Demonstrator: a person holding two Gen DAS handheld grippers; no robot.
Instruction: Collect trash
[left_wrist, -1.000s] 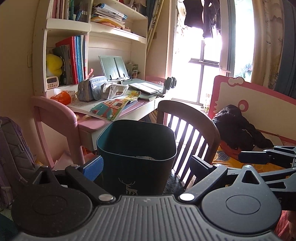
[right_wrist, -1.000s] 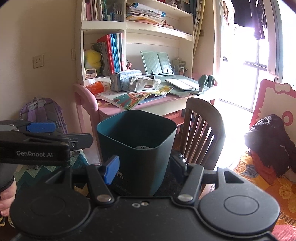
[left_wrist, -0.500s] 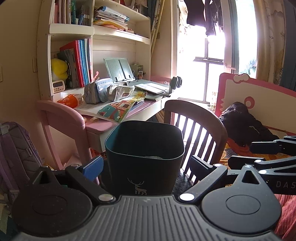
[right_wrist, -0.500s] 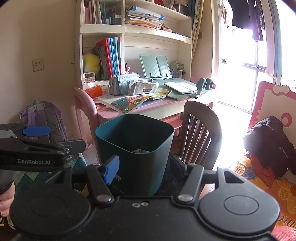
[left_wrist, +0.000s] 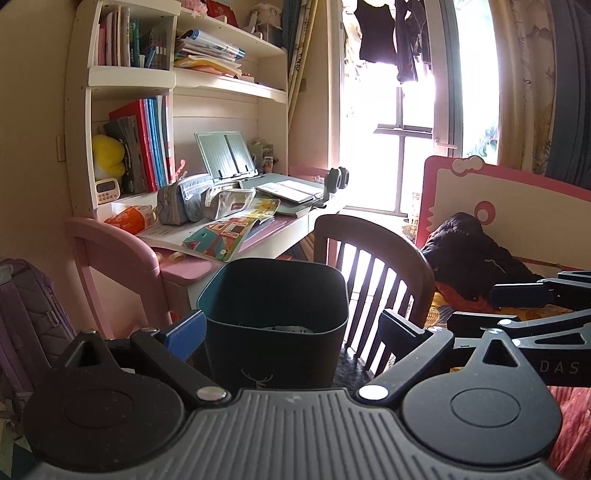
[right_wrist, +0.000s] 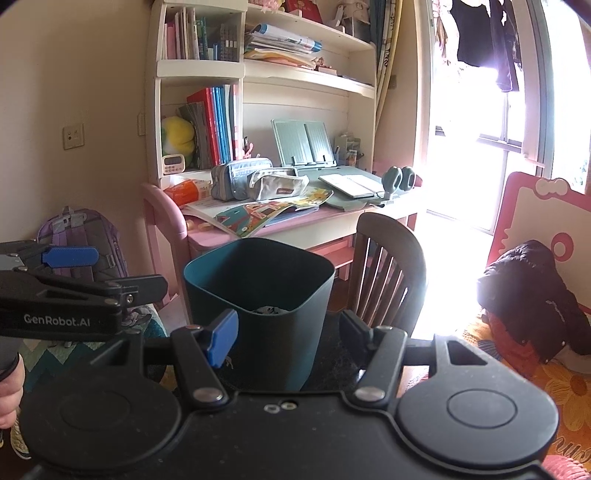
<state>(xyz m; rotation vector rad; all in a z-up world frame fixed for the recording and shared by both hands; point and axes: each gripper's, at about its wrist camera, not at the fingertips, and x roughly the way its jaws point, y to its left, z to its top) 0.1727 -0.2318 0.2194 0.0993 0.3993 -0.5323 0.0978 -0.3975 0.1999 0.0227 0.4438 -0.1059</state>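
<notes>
Far left in the right wrist view: purple backpack on the floor against the wall, with the left hand-held gripper crossing in front of it, fingers spread apart and nothing between them. Next along: pink counter under the white bookshelf, crowded with an orange tissue pack, two pencil cases, an open picture book and a green book stand. Whether any of that counts as trash: hard to judge from here.

Centre: teal waste bin, standing upright just in front of the counter and beside the wooden chair. Some crumpled grey scraps already lying at the bottom, so part of the collecting looks done. Right hand-held gripper low in the same view, jaws wide apart on either side of the bin's near wall, not pressing on it, carrying nothing.

In the left wrist view, the same bin dead ahead between open fingers, pale scraps visible inside.

Right: black jacket heaped on the bed by the pink headboard, bright window beyond.

Judgement: both grippers empty and poised at the bin; more trash probably to be found and carried over, though no loose litter clearly visible on the floor from these angles.
</notes>
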